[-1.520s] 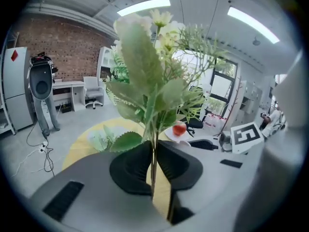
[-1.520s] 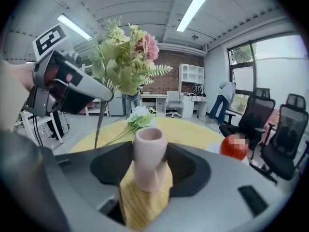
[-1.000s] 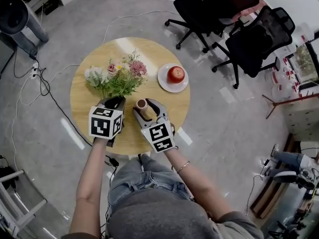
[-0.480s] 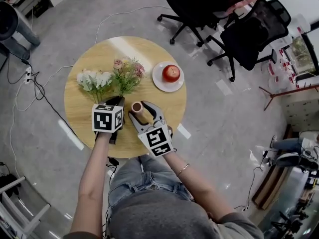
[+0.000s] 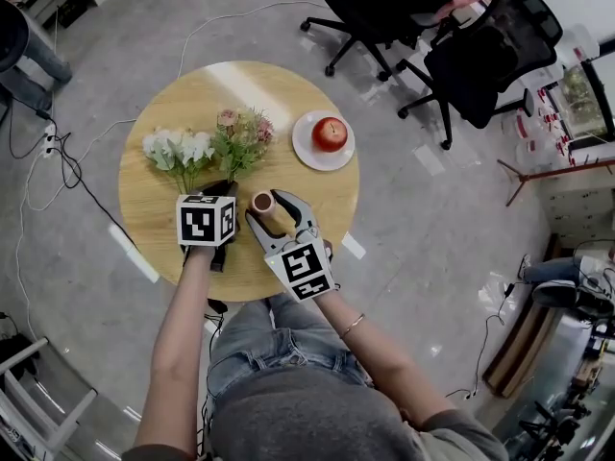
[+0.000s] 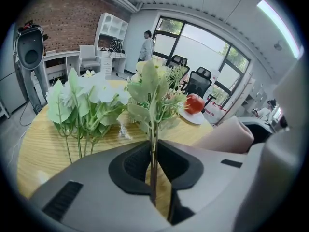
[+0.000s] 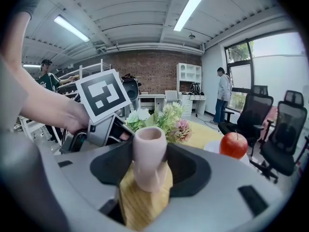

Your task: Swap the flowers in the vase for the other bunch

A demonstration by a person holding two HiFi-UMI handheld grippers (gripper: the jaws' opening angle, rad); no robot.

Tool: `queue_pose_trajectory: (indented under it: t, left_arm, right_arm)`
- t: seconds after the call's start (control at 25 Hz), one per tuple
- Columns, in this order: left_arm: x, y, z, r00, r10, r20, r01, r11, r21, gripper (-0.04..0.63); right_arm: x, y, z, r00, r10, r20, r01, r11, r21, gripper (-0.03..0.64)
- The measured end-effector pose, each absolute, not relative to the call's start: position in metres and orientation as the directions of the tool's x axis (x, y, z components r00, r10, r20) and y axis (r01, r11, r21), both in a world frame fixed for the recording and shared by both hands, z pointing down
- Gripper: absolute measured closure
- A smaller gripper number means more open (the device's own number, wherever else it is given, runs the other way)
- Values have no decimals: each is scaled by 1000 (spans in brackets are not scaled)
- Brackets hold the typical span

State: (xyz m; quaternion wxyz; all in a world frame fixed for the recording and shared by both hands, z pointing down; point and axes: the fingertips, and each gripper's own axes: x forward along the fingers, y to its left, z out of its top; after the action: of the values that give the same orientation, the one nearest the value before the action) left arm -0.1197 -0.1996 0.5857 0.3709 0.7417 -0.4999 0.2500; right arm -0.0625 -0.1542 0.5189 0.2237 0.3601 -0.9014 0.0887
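One white bunch (image 5: 178,149) beside pink bunch (image 5: 240,140) in opening left tongs (image 6: 153,154); right tongs (image 7: 146,174) grip vase (image 7: 149,151).

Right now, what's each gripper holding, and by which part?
Left gripper, jaws opening, pinches the pink-flower bunch by its stems; the right gripper clamps the vase around its middle.

You're working in an open office; black swivel chairs (image 5: 476,60) stand behind your round table (image 5: 154,209); white shelves (image 7: 189,75) line a brick wall (image 7: 154,70); strip lights (image 7: 189,8) run overhead; tall windows (image 6: 203,42) fill one side.
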Motion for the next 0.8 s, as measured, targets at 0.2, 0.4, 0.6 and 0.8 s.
queue_pose_trajectory:
  t: [0.2,0.4,0.6,0.8]
  left_arm:
    - [-120,-193,579,370,-559,742,-929,-193,317,525]
    - [-126,-182,566,389,-595,703,-914,-155,374,485]
    - [-144,-166,547,404,-623,670,-901,-144,409,462]
    - [-187,-160,527,348,-666,659,-925,-130,357,457]
  right_arm:
    - [-59,-153,517,-639,-612,466,-691,723,4,383]
    - [-58,-153,517,-641,-610,466,-687,727,8,383]
    - [-58,-154,518,-638,-613,465,-689,725,9,383]
    - [-57,-153,518,-639,-617,460,-690,723,11,383]
